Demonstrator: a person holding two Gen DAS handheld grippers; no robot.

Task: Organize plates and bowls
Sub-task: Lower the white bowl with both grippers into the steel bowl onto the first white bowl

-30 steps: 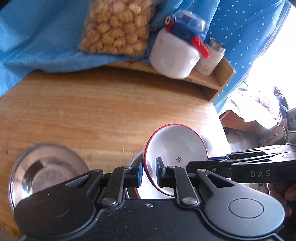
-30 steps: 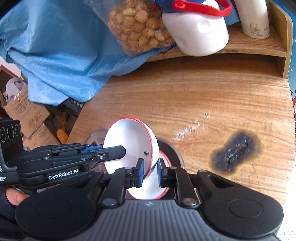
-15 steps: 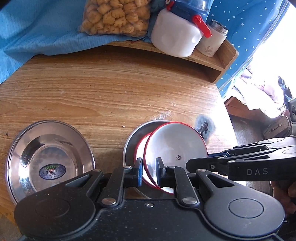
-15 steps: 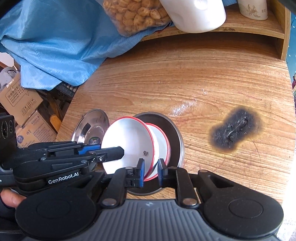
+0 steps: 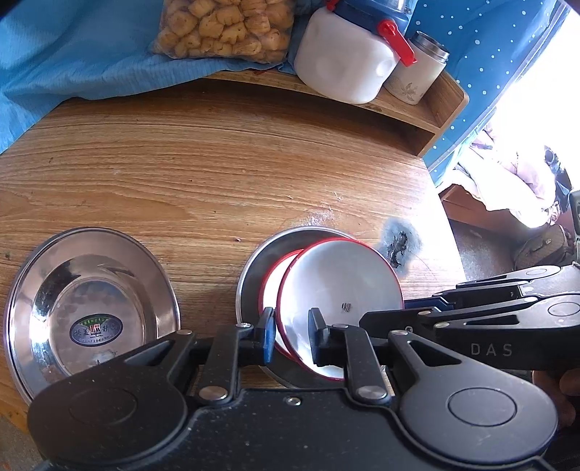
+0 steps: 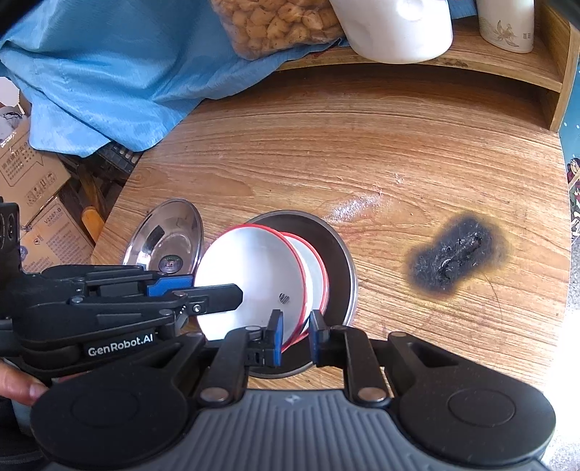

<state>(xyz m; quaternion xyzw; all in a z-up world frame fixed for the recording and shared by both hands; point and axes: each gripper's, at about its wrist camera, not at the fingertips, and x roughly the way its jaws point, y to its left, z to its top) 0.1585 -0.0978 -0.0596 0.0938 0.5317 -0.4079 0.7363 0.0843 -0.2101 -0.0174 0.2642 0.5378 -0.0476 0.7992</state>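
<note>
A white bowl with a red rim (image 5: pixel 344 282) (image 6: pixel 253 271) hangs tilted just over a second red-rimmed bowl (image 5: pixel 275 275) (image 6: pixel 311 261). That lower bowl sits in a steel plate (image 5: pixel 261 261) (image 6: pixel 337 261) on the wooden table. My right gripper (image 6: pixel 295 337) (image 5: pixel 384 313) is shut on the tilted bowl's near rim. The jaws of my left gripper (image 5: pixel 291 338) (image 6: pixel 217 290) are opening. The same bowl's rim is still between them, with a visible gap at the pads. Another steel plate (image 5: pixel 90 308) (image 6: pixel 163 239), with a sticker in it, lies to the left.
A raised wooden shelf (image 5: pixel 435 119) at the back carries a snack bag (image 5: pixel 224 25), a white jug (image 5: pixel 344 61) and a tumbler (image 5: pixel 417 76). Blue cloth (image 6: pixel 108 72) drapes over the back left. A black burn mark (image 6: pixel 456 261) scars the table. Cardboard boxes (image 6: pixel 32 203) stand beyond the left edge.
The tilted bowl came down from above onto the bowl in the steel plate, carried by both grippers. My left gripper's jaws have since widened; the right's have not.
</note>
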